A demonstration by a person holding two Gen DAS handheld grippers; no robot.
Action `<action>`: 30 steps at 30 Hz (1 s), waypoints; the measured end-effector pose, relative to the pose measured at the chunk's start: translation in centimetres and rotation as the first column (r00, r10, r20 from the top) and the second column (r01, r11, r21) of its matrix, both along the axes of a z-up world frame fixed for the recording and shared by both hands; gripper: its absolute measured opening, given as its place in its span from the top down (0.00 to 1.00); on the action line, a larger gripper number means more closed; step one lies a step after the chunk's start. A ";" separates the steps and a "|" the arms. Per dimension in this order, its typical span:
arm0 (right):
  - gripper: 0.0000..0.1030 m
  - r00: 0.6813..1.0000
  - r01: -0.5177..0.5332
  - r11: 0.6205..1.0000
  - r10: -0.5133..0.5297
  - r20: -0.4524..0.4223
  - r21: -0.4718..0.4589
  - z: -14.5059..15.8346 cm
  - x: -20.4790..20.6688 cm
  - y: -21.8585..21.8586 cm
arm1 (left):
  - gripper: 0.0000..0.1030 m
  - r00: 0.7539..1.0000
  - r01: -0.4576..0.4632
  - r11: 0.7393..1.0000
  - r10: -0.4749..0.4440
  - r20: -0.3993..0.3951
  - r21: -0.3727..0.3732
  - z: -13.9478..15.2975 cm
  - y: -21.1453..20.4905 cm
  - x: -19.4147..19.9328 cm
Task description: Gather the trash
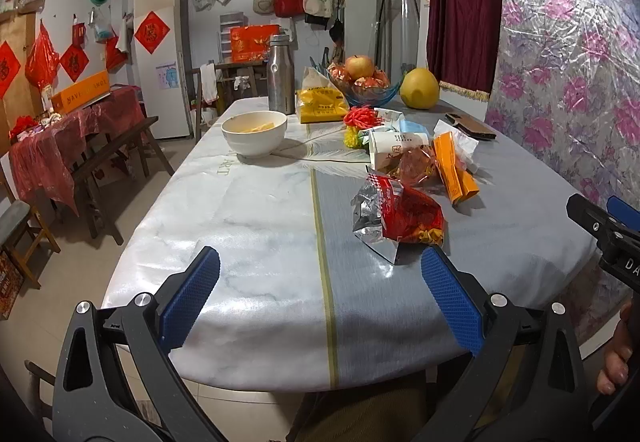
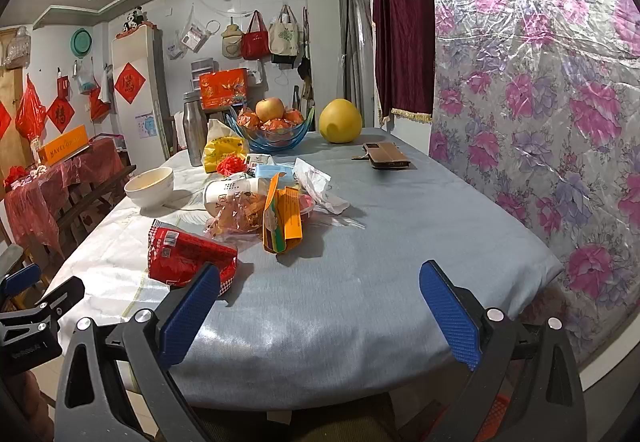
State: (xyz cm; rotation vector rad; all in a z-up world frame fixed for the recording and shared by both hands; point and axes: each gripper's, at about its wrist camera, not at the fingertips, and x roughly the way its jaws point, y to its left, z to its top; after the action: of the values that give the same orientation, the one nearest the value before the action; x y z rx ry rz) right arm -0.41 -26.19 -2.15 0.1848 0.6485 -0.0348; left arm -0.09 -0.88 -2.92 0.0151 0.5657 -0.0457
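Both grippers hover at the near edge of the table [image 1: 256, 226]: the left gripper [image 1: 320, 262] and the right gripper [image 2: 320, 278] each have their blue pads spread wide, with nothing between them. Just ahead of the left gripper's right-hand finger lies the trash, a torn red snack bag [image 1: 404, 214] with its silver lining showing, flat on the tablecloth; in the right wrist view it sits behind that gripper's left-hand finger. Beyond it a heap of wrappers clusters near the table's middle: a clear plastic bag [image 1: 416, 166], an orange carton [image 2: 282, 218] standing tilted, a white paper cup [image 1: 396, 150] on its side and a crumpled white wrapper [image 2: 320, 186]. Left of the heap stands a white bowl [image 1: 254, 132]. Farther back are a steel flask [image 1: 281, 76], a yellow packet [image 1: 322, 104], a blue glass fruit bowl [image 2: 270, 132], a pomelo [image 2: 341, 121] and a phone in a brown case [image 2: 386, 158].
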 end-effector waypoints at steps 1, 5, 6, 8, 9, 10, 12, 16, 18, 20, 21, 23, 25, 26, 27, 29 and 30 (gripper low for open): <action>0.05 1.000 0.000 1.000 0.000 -0.001 0.000 0.0 0.0 0.0 | 0.06 1.000 0.001 1.000 -0.001 -0.001 0.000 -0.1 0.0 0.0; 0.05 1.000 0.000 1.000 0.000 -0.005 -0.001 -0.1 0.0 0.1 | 0.06 1.000 0.003 1.000 -0.003 -0.006 0.005 -0.2 -0.2 0.1; 0.05 1.000 -0.001 1.000 0.001 -0.007 -0.001 -0.1 0.0 0.1 | 0.06 1.000 0.003 1.000 -0.003 -0.008 0.005 -0.3 -0.2 0.2; 0.05 1.000 -0.002 1.000 0.002 -0.012 -0.002 -0.3 0.2 0.1 | 0.06 1.000 0.002 1.000 -0.002 -0.012 0.003 -0.4 -0.2 0.3; 0.05 1.000 -0.003 1.000 0.003 -0.014 -0.002 -0.3 0.2 0.1 | 0.06 1.000 0.002 1.000 -0.002 -0.015 0.003 -0.5 -0.2 0.4; 0.05 1.000 -0.003 1.000 0.003 -0.017 -0.003 -0.4 0.3 0.1 | 0.06 1.000 0.001 1.000 -0.001 -0.018 0.002 -0.6 -0.1 0.5; 0.05 1.000 -0.005 1.000 0.005 -0.024 0.000 -0.7 0.5 0.1 | 0.06 1.000 0.001 1.000 -0.001 -0.023 0.001 -0.7 -0.1 0.6; 0.05 0.999 -0.008 1.000 0.009 -0.040 0.010 -1.3 1.0 0.0 | 0.06 0.999 0.004 1.000 -0.004 -0.033 0.002 -1.0 -0.2 0.9; 0.05 0.999 -0.008 1.000 0.009 -0.050 0.018 -1.6 1.3 -0.2 | 0.06 0.999 0.012 1.000 -0.012 -0.042 0.002 -1.3 -0.4 1.1; 0.05 0.998 -0.010 0.999 0.012 -0.064 0.038 -2.1 1.8 -0.6 | 0.06 0.998 0.026 1.000 -0.026 -0.053 -0.002 -1.7 -0.6 1.4; 0.05 0.997 -0.016 0.999 0.019 -0.070 0.050 -2.3 2.1 -0.8 | 0.06 0.998 0.035 0.999 -0.036 -0.059 -0.007 -1.8 -0.8 1.6; 0.05 0.996 -0.036 0.997 0.041 -0.078 0.062 -2.6 2.8 -1.3 | 0.06 0.996 0.053 0.998 -0.054 -0.067 -0.018 -2.1 -1.1 2.1; 0.05 0.996 -0.044 0.997 0.048 -0.070 0.058 -2.6 3.3 -1.6 | 0.06 0.994 0.070 0.997 -0.072 -0.081 -0.031 -2.5 -1.5 2.8; 0.05 0.997 -0.043 0.997 0.047 -0.063 0.057 -2.6 3.6 -1.8 | 0.06 0.991 0.086 0.995 -0.090 -0.097 -0.041 -2.7 -1.9 3.5; 0.05 0.997 -0.045 0.997 0.049 -0.060 0.059 -2.7 3.8 -1.9 | 0.06 0.988 0.103 0.993 -0.108 -0.108 -0.048 -2.9 -2.3 4.0; 0.05 0.996 -0.057 0.996 0.062 -0.069 0.063 -3.1 4.5 -2.2 | 0.06 0.983 0.136 0.989 -0.141 -0.120 -0.050 -3.0 -3.4 5.5; 0.05 0.995 -0.059 0.996 0.063 -0.075 0.061 -3.3 4.8 -2.3 | 0.06 0.981 0.149 0.988 -0.153 -0.120 -0.041 -3.0 -4.0 6.3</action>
State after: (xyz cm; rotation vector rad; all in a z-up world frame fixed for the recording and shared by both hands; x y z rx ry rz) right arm 4.35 -28.50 -5.49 0.2207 0.7322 0.0362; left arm 6.25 -4.85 -5.95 0.0244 0.6858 -0.2044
